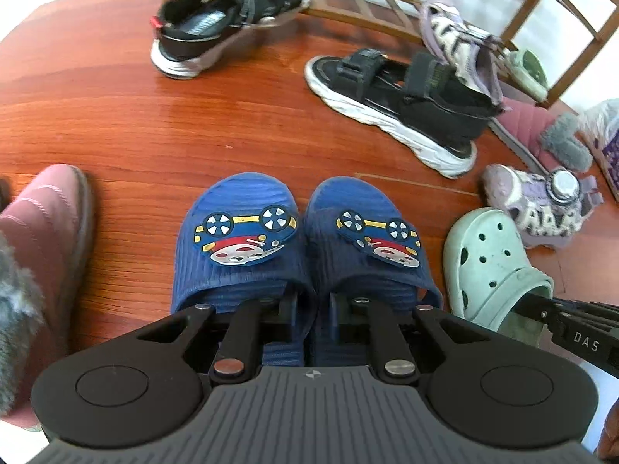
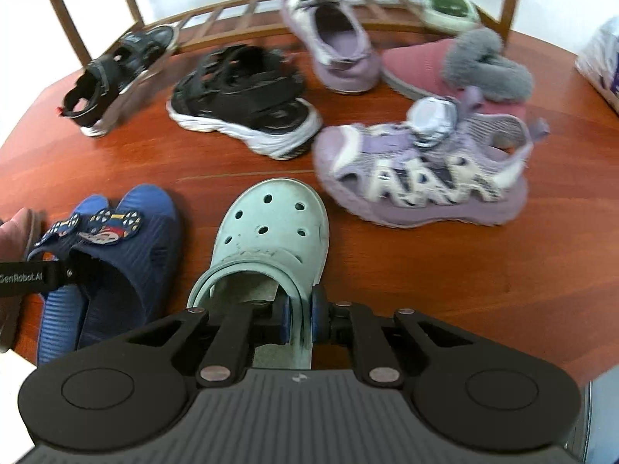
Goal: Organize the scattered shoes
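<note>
left gripper [image 1: 313, 309]: fingers pinched together on the inner edges of two ribbed blue rubber slippers [image 1: 240, 247] with cartoon car patches | right gripper [image 2: 300, 319]: pads clamped on the heel strap of a smooth mint-green foam clog [image 2: 271, 224] with round holes | place: glossy red-brown wooden floor [image 1: 154, 123], slatted wooden rack [image 1: 371, 4] behind

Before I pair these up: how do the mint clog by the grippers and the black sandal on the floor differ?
The mint clog is one moulded piece with round holes; the black sandal has fabric straps over a white sole. The clog stands upright, its side wall pinched by the right gripper; the sandal lies tilted and untouched. Both rest on the red wooden floor.
</note>
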`<state>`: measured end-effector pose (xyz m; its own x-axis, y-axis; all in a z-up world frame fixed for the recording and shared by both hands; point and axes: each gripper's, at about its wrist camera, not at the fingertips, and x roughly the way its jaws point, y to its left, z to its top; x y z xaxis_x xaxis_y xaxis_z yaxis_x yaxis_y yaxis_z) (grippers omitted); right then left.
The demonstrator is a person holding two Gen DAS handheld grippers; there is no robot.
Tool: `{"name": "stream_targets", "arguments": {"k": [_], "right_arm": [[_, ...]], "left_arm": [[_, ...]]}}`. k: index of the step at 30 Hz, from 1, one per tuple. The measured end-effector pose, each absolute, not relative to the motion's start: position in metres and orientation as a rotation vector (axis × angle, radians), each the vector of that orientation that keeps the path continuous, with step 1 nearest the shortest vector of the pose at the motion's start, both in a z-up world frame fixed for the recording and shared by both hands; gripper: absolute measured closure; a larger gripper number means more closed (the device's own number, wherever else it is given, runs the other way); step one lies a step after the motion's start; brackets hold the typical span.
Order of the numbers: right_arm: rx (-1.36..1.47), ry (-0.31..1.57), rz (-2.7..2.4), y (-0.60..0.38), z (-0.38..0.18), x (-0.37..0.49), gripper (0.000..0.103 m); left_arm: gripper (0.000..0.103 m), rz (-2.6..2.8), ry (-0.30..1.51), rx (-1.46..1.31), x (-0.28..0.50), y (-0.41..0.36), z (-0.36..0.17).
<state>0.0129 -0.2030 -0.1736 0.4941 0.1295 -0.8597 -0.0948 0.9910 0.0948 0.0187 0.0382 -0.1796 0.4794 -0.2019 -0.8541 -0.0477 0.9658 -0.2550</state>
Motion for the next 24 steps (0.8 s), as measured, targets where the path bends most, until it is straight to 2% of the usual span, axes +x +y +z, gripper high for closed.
{"name": "stream_targets", "arguments": {"k": [13, 19, 22, 24], "right_arm": [[0.072, 1.058, 0.118, -0.247, -0.175, 0.010, 0.091], [0.062, 1.071, 0.145, -0.248, -0.178, 0.013, 0.090], [0.059, 1.073, 0.149, -0.249, -0.178, 0.015, 0.086], [0.061, 1.074, 0.150, -0.250, -0.178, 0.016, 0.085]], "left_arm": [[0.086, -0.163, 1.086, -0.265, 0.024, -0.009, -0.179], [0.083, -0.182, 1.101, -0.243, 0.027, -0.021, -0.181], [0.077, -0.194, 1.106, -0.243, 0.029, -0.021, -0.182], [0.067, -0.205, 1.112, -0.231, 0.029, -0.022, -0.181]]}}
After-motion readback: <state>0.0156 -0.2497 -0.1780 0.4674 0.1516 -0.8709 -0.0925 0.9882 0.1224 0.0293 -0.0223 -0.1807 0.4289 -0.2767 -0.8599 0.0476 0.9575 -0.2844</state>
